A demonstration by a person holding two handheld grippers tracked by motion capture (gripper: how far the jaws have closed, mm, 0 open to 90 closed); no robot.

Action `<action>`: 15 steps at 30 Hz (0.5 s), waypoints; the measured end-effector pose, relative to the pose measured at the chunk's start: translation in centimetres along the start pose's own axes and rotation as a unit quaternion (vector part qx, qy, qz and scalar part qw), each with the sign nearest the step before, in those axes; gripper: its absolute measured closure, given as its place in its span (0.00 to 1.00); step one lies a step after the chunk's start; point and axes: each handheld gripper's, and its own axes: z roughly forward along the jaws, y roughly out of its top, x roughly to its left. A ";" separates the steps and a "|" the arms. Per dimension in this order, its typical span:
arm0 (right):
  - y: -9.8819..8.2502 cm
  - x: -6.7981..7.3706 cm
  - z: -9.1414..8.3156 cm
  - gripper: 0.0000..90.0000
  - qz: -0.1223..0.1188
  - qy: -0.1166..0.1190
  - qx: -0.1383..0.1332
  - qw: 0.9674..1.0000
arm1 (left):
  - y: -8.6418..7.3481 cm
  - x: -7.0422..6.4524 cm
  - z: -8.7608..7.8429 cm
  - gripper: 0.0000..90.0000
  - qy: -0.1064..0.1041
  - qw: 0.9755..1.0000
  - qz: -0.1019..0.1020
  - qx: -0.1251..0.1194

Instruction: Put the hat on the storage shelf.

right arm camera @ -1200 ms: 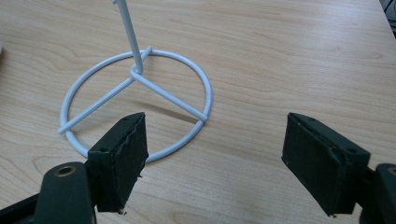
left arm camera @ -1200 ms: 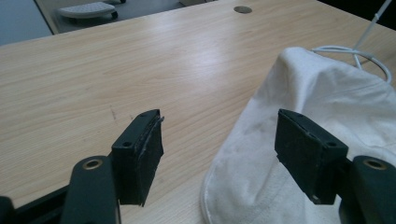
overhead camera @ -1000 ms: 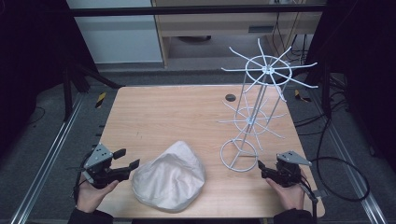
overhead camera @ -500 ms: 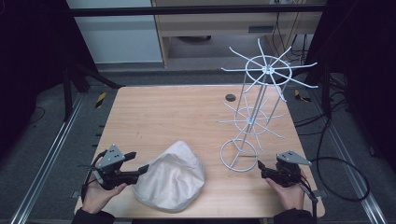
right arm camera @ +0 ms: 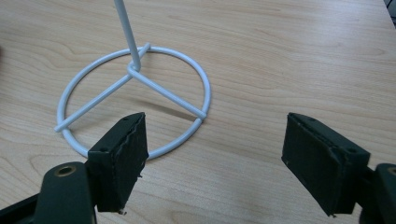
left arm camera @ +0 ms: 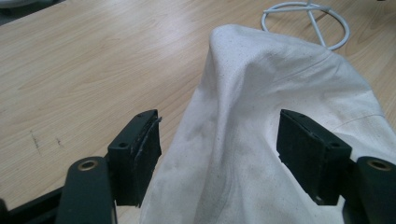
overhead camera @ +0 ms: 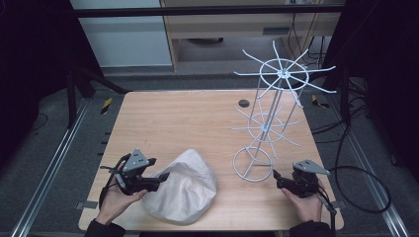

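Left tongs have slid in, wide around the crumpled white cloth bag; right tongs idle, wide too. Shallow pinch probably slips off.

On my tabletop, cloth bag front centre, wire rack right of it, small disc far behind.

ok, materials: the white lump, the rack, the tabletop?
White lump: woven fabric, likely cotton canvas; matte, creased, with faint dark specks.
Rack: thin wire, probably white-coated steel; smooth, slightly glossy rods.
Tabletop: light wood or wood-look laminate; grain shows, can't tell which.
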 end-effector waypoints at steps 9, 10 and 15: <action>0.0 -0.1 0.0 0.25 -0.003 -0.003 -0.003 1.000 | 1.0 -0.2 1.4 0.37 -0.010 1.000 0.017 0.013; 0.0 -0.1 0.0 0.25 -0.001 -0.003 -0.003 1.000 | 1.1 -0.2 1.6 0.38 -0.012 1.000 0.018 0.015; 0.0 -0.2 -0.1 0.26 0.003 -0.002 -0.002 1.000 | 1.4 -0.4 2.6 0.41 -0.017 0.999 0.026 0.028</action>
